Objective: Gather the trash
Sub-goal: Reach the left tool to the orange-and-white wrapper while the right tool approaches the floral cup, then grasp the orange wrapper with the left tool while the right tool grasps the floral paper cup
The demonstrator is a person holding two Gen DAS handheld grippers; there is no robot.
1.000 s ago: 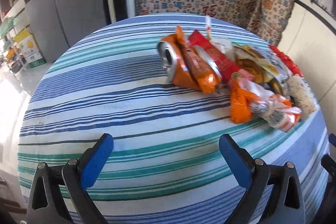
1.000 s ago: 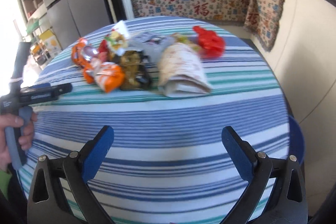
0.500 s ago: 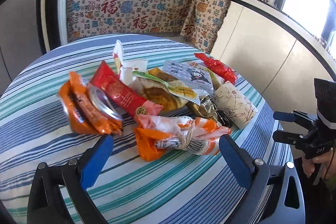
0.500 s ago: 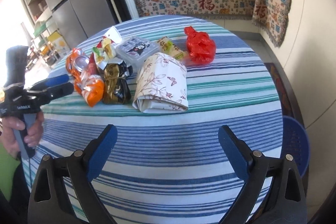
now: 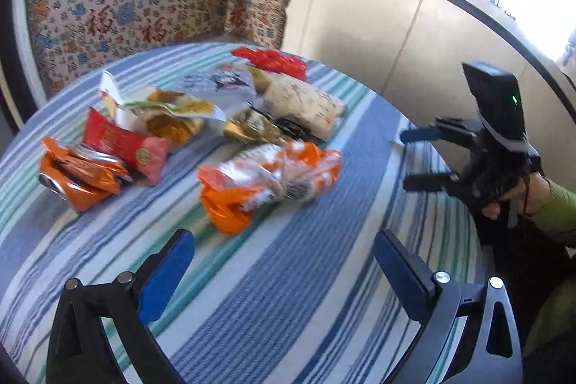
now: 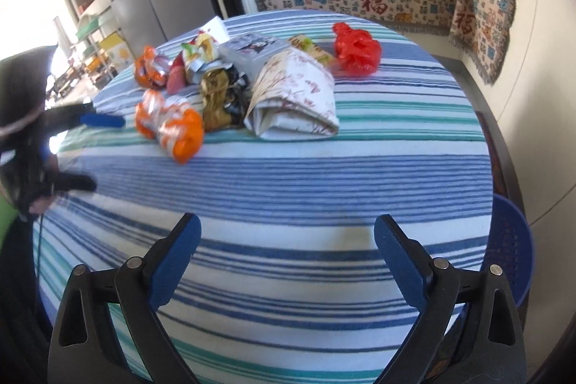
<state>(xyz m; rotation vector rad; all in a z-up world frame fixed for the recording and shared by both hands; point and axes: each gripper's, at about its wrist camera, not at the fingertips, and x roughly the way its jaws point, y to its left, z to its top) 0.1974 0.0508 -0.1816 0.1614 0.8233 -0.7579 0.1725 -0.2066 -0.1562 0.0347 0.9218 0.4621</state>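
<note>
The trash (image 5: 201, 132) lay in a loose heap on the far half of the round striped surface (image 6: 288, 189), none of it collected yet. Most of it looked light and crinkly: an orange bag (image 5: 268, 180) knotted round its middle, a red wrapper (image 5: 118, 141), a gold foil pack (image 5: 252, 128) and a red plastic bag (image 6: 356, 47), all likely to slip or crumple under a pinch. The knot or a bunched fold would probably give the surest hold on the orange bag. The crushed can (image 5: 72, 179) seemed stiffer, best taken across its flattened body, and the folded paper bundle (image 6: 295, 96) looked soft and bulky, best taken at an edge.

The left tongs (image 5: 284, 261) hung spread wide and empty above the cloth, with the orange bag just ahead and slightly to their left. The right tongs (image 6: 288, 247) were likewise released and bare, well short of the heap, the paper bundle straight ahead. A blue basket (image 6: 511, 247) showed below the surface edge to their right, likely where the trash belonged.
</note>
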